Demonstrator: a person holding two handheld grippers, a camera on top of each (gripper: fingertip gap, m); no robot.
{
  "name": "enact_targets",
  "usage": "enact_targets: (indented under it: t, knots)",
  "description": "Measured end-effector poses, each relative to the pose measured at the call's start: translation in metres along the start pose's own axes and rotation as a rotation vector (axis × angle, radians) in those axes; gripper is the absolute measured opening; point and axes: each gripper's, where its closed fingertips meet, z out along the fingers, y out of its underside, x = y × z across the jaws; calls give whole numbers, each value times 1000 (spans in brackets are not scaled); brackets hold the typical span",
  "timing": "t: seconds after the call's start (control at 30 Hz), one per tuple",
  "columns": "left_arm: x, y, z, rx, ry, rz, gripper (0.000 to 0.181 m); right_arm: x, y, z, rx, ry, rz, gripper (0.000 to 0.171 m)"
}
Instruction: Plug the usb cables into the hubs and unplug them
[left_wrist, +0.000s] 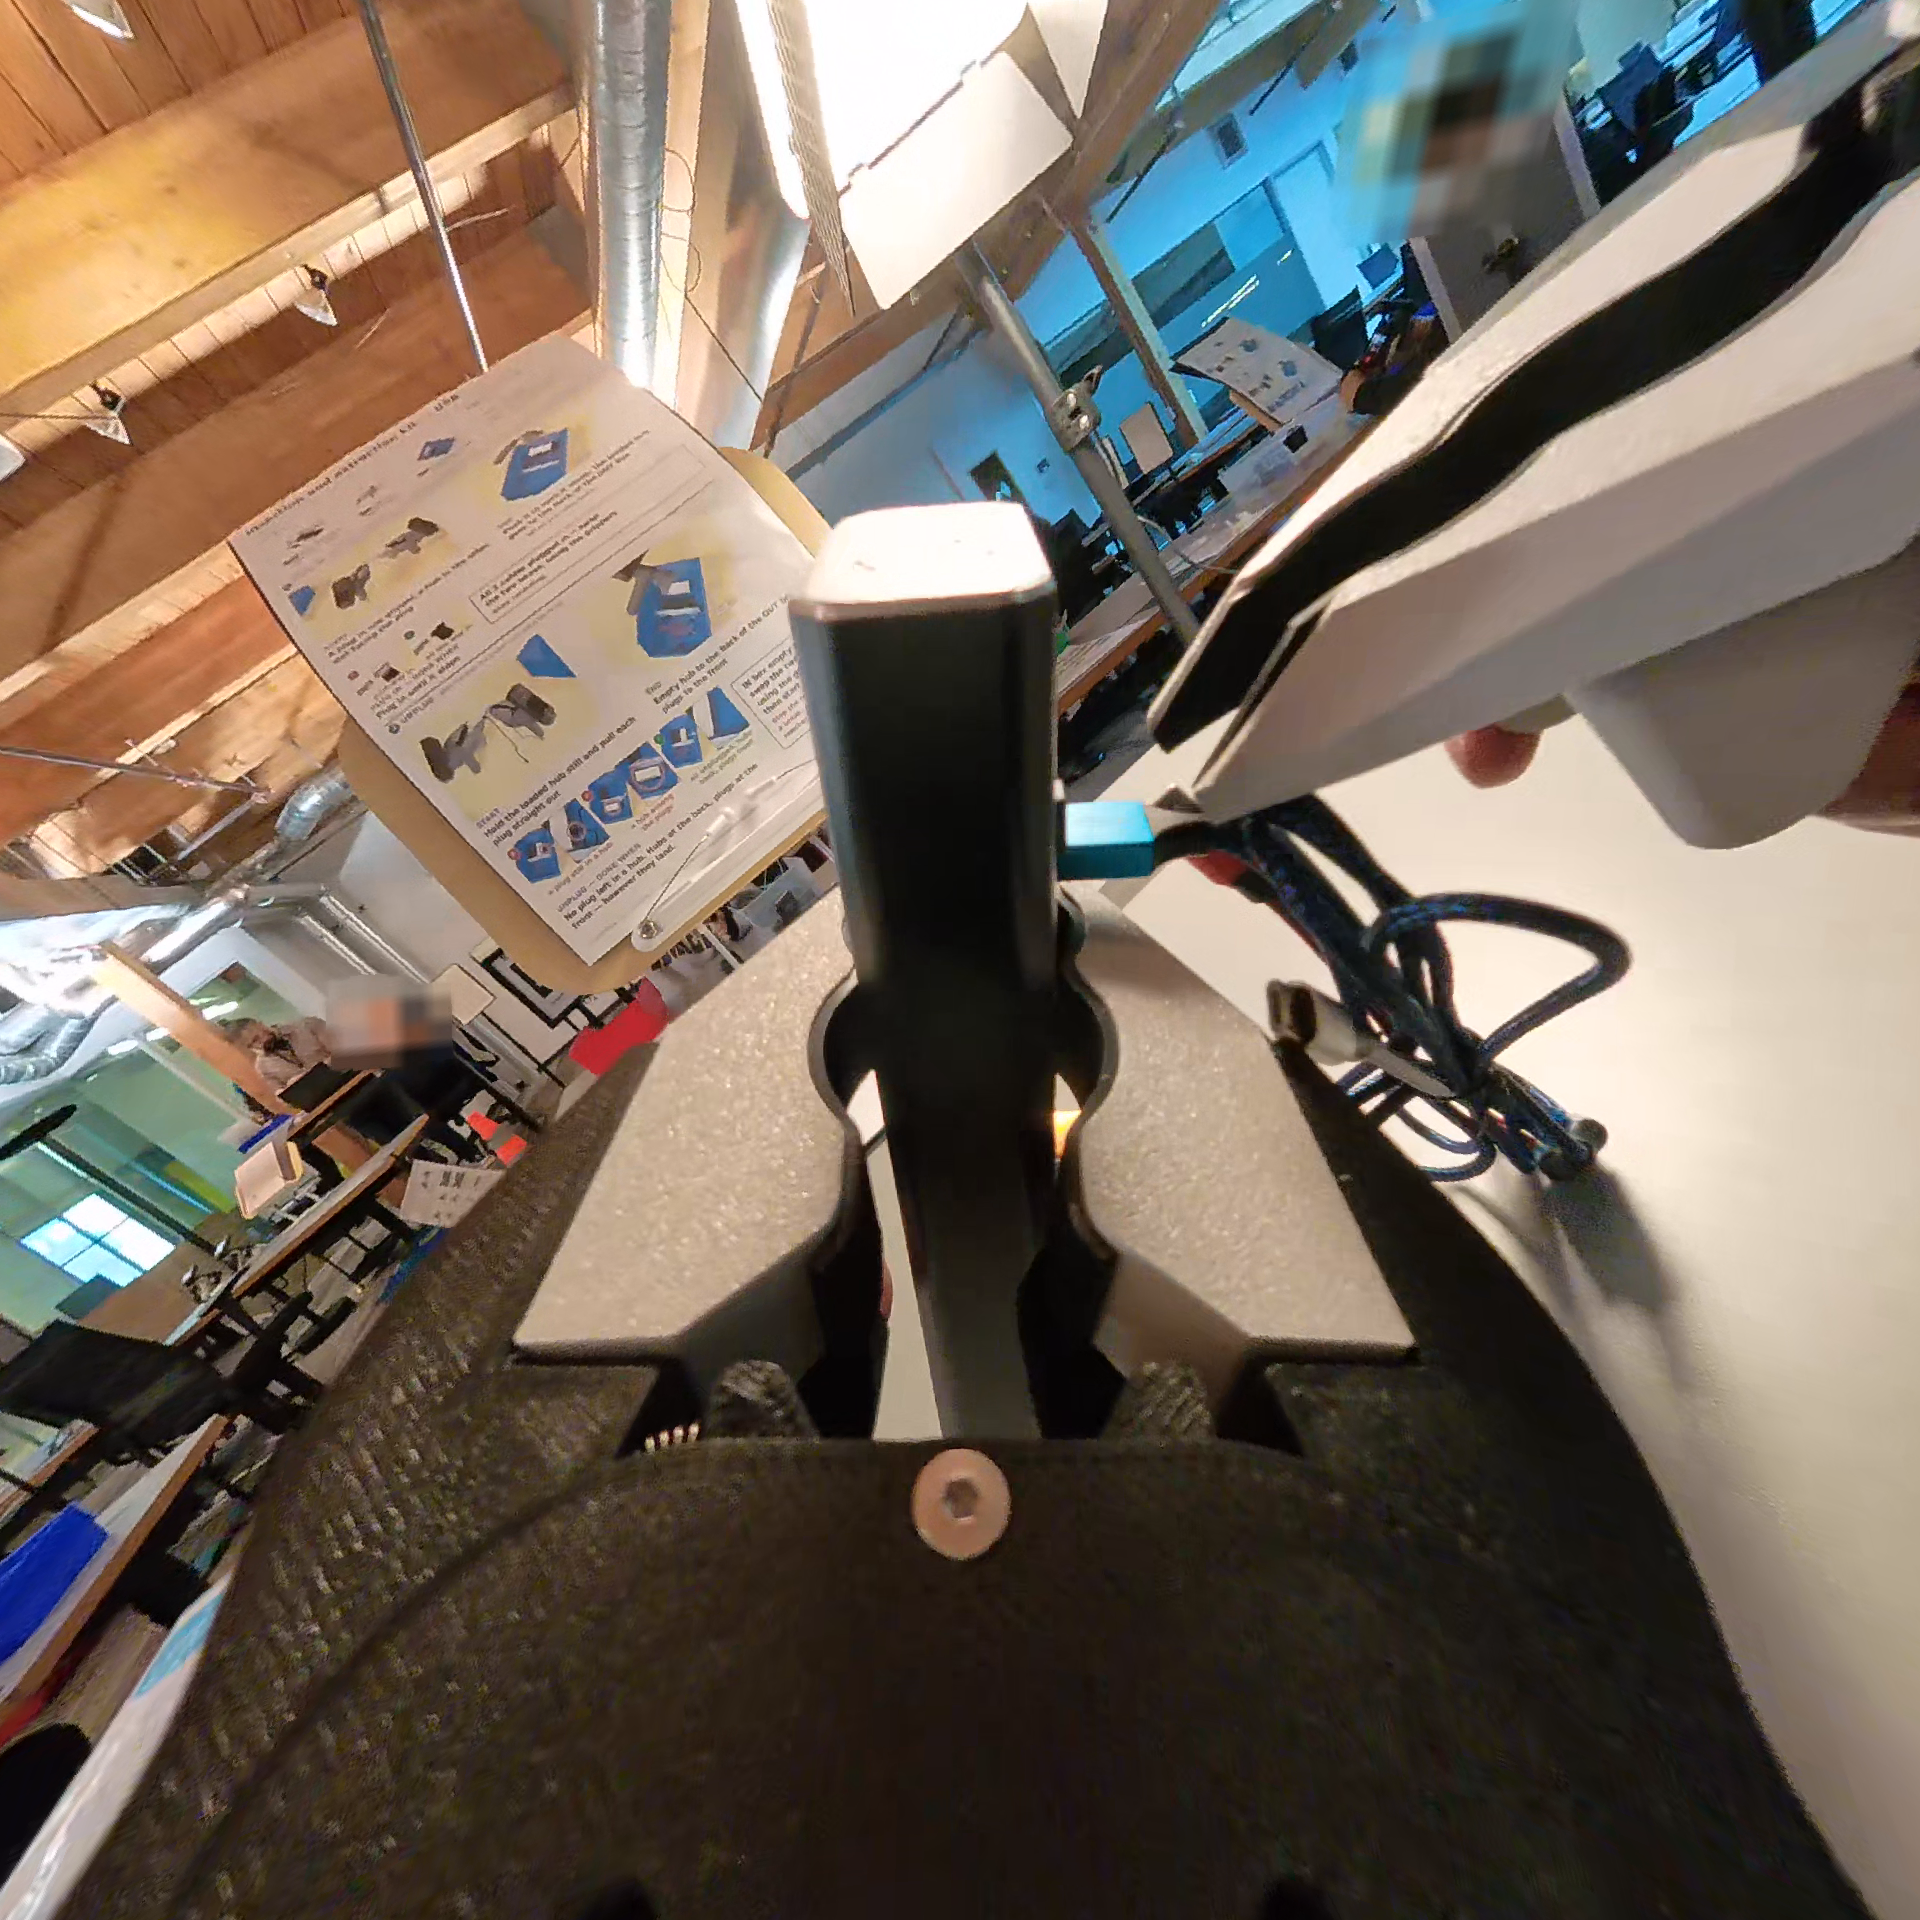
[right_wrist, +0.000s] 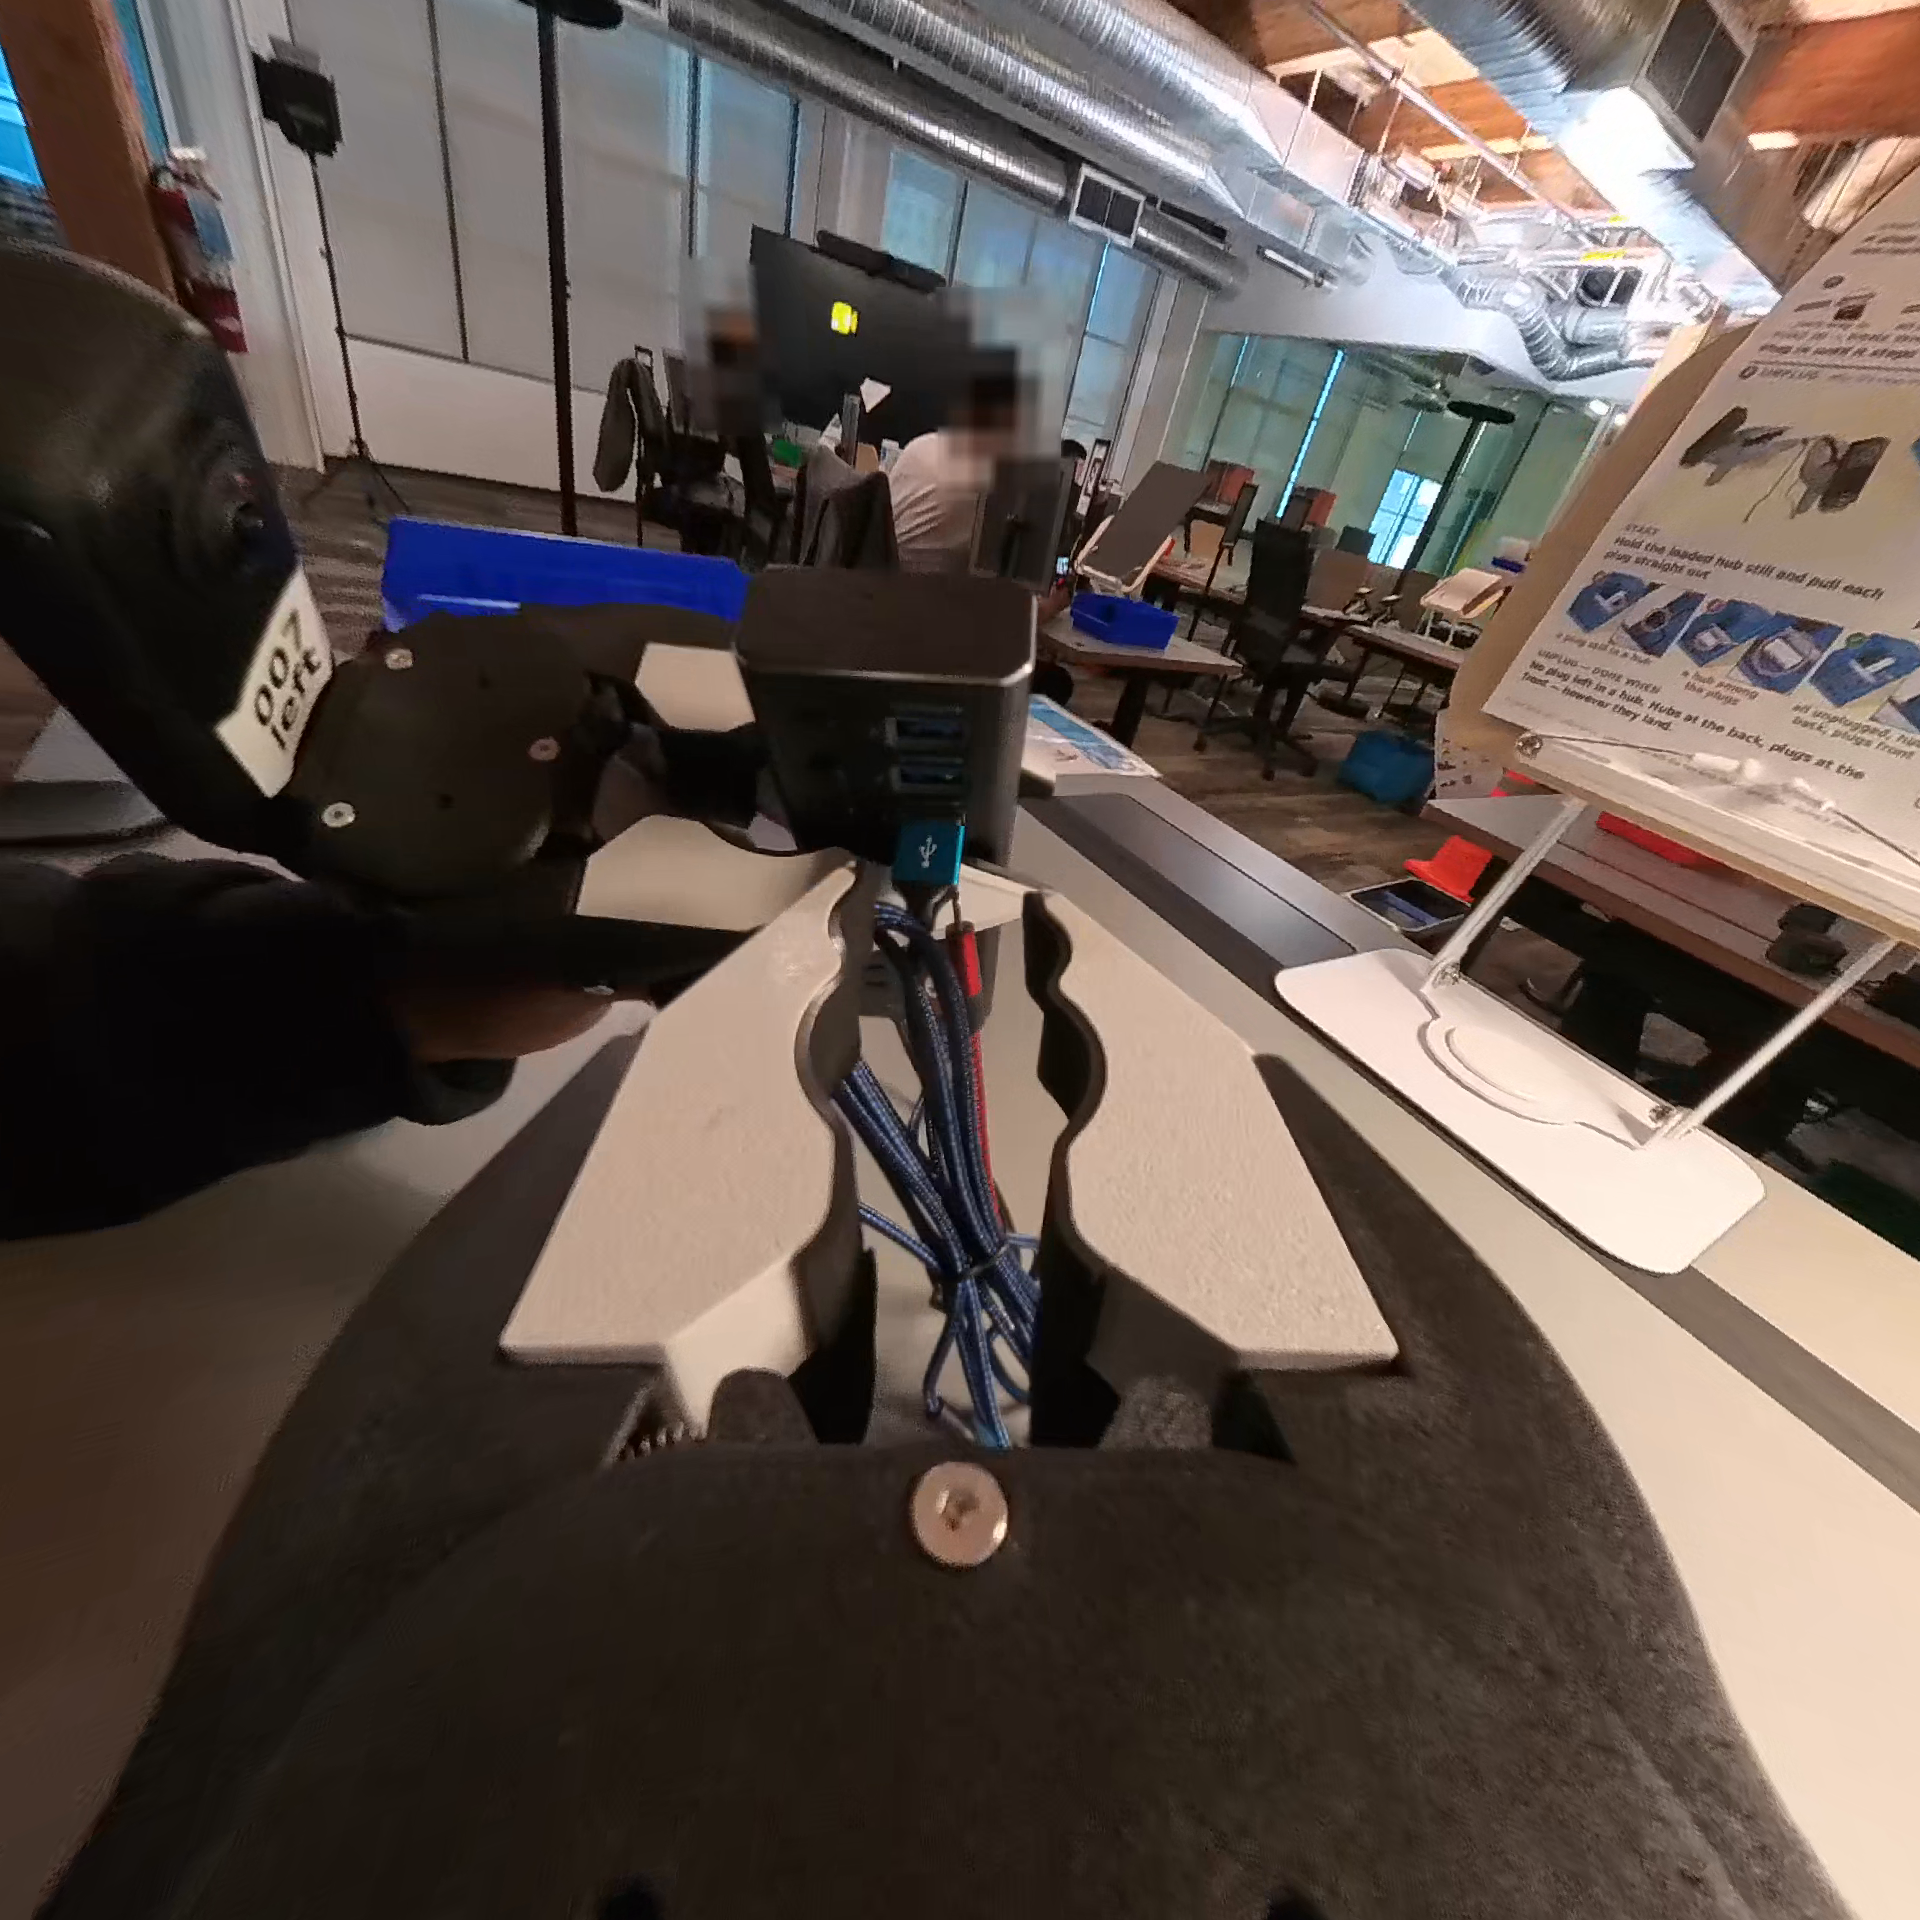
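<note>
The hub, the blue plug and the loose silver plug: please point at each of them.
hub (left_wrist: 935, 748), left wrist view, on its dark side face.
blue plug (right_wrist: 928, 854), right wrist view, on its blue shell under the hub.
loose silver plug (left_wrist: 1325, 1023), left wrist view, on its metal body on the table.

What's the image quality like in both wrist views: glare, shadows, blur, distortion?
Left wrist view: ceiling light panel blown out, glare on the top of the USB hub, hard shadow under the cable bundle on the table, strong fisheye bend. Right wrist view: even light, blue USB plug sharp, left gripper dark, ceiling light strip overexposed, edges warped.
</note>
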Motion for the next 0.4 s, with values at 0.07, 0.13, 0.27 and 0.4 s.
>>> enact_targets:
  t: [0.07, 0.13, 0.27, 0.4]
  knots:
    - [-1, 2, 1, -10, -3, -8, 30, -7, 4, 1, -48, -32, -24, 29]
    - [0, 2, 0, -7, -4, 7, 31, -21, 12, 3, -121, -92, -54, 44]
    - [5, -2, 0, -5, -9, 81, 31, -19, 16, 6, -157, -36, -110, 46]
    - [6, -1, -1, -1, -3, 119, 31, -19, 21, 8, -182, -59, -9, 38]
